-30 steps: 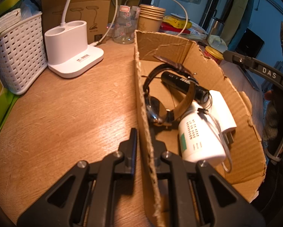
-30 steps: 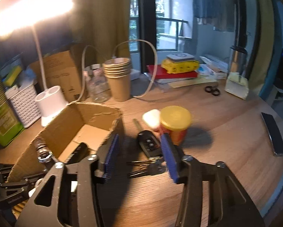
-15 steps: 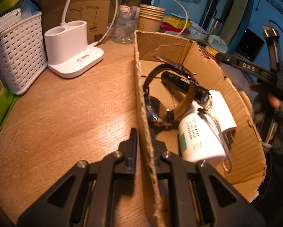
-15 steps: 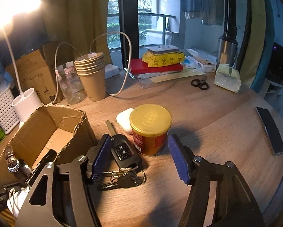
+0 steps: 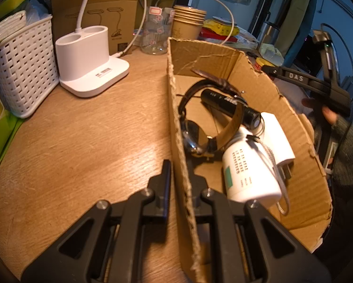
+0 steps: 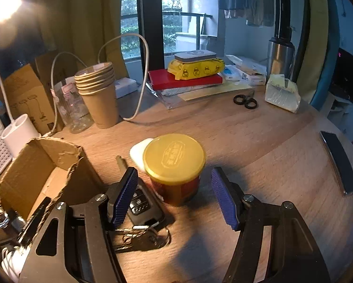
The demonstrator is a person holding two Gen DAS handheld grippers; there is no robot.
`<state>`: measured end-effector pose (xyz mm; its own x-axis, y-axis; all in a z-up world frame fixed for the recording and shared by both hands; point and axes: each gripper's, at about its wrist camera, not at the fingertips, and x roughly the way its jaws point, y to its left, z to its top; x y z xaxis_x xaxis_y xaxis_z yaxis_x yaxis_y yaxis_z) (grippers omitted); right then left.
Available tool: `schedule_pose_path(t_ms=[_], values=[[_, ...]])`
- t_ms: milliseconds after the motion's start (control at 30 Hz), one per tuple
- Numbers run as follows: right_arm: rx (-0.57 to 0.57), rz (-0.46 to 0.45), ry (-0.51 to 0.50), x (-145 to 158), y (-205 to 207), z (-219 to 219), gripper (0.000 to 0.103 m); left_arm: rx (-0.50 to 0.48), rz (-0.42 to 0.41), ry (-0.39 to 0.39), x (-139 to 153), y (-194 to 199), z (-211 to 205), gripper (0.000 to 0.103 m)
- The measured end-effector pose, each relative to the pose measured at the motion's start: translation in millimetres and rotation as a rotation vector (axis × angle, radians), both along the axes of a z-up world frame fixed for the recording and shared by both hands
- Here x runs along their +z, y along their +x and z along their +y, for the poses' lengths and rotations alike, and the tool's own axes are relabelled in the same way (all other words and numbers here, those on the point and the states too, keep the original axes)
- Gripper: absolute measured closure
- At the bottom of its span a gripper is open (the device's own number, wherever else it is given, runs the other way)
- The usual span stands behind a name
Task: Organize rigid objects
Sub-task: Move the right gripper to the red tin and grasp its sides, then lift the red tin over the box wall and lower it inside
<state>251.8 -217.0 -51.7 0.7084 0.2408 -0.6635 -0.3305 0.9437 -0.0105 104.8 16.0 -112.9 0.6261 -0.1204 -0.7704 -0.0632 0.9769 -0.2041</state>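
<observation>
- Left wrist view: the left gripper [image 5: 178,176], at bottom centre, pinches the near wall of a torn cardboard box [image 5: 292,120], one finger outside the wall and one inside.
- Inside the box, right of centre, lie a wristwatch [image 5: 195,132] with a dark strap, a black flashlight [image 5: 228,105], a white charger plug [image 5: 276,139] and a white cylindrical device [image 5: 249,174] with a grey cord.
- At upper left, a white lamp base [image 5: 91,56] stands beside a white woven basket [image 5: 23,66] on the wooden table [image 5: 82,141].
- Right wrist view: the right gripper [image 6: 176,195] has its blue-padded jaws spread and has just been opening them; a red can with a yellow lid [image 6: 175,165] stands between the fingertips, neither pad touching it.
- A car key with key ring [image 6: 141,210] lies under the left finger, at lower centre.
- A white earbud case [image 6: 139,151] sits just behind the can.
- The box fills the lower left.
- Stacked paper cups [image 6: 98,92] stand at upper left; scissors [image 6: 246,100] at upper right.
</observation>
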Motion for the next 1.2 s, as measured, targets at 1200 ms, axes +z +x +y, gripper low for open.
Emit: schedule_pose_path(t_ms=[1200], values=[[-0.053, -0.053, 0.009, 3, 5, -4, 0.046, 0.0, 0.0, 0.0, 0, 0, 0, 0.091]])
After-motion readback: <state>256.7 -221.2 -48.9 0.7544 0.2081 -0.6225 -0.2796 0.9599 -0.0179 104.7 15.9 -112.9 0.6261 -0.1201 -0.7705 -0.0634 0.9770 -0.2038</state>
